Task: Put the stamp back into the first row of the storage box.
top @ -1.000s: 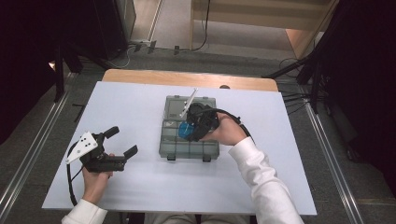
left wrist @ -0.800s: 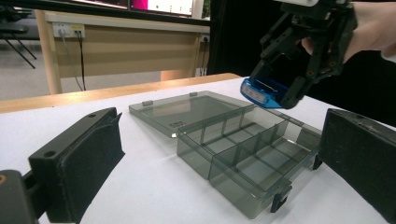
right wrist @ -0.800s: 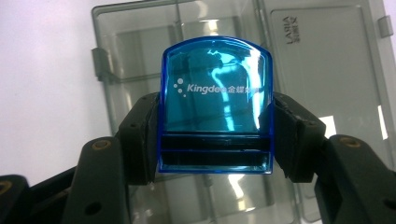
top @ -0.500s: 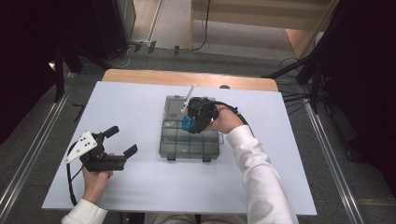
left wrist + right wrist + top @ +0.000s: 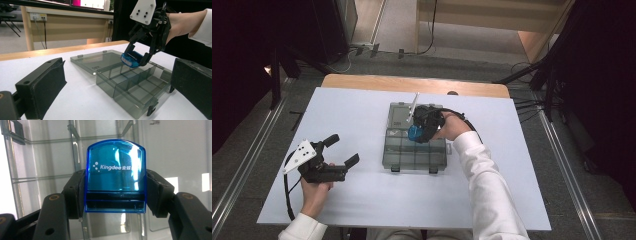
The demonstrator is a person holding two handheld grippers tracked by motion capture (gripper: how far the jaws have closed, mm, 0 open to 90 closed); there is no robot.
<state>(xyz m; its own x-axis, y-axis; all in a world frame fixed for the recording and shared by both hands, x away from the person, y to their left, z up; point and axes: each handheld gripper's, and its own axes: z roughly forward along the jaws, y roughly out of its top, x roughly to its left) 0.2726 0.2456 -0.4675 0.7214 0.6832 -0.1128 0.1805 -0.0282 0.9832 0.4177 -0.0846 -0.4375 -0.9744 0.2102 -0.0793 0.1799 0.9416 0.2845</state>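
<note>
From the high view, my right gripper [image 5: 416, 131] pinches a blue translucent stamp [image 5: 414, 134] over the far row of a clear compartment box [image 5: 414, 155]; my left gripper [image 5: 343, 151] rests near the table's left edge, well apart from the box, its jaws spread with nothing between them. The box's lid [image 5: 402, 113] lies open flat on the far side, and a white plate on the right gripper juts over it. Nothing else sits on the pale blue-white tabletop [image 5: 362, 200], which has a wooden strip along its far edge; dark curtains and grey floor surround it.

From the left gripper view, I look between my own two wide-apart black jaws. Beyond them the right gripper [image 5: 138, 58] points down and holds the stamp [image 5: 132, 59] just above the box [image 5: 130, 87], the stamp's long axis lying roughly level between the jaws. A wooden bench stands behind.

From the right gripper view, the jaws press on the stamp [image 5: 115, 176] from both sides. Its rounded end points away from the camera, "Kingdee" printed across it, with the box's clear dividers [image 5: 45, 157] beneath.
</note>
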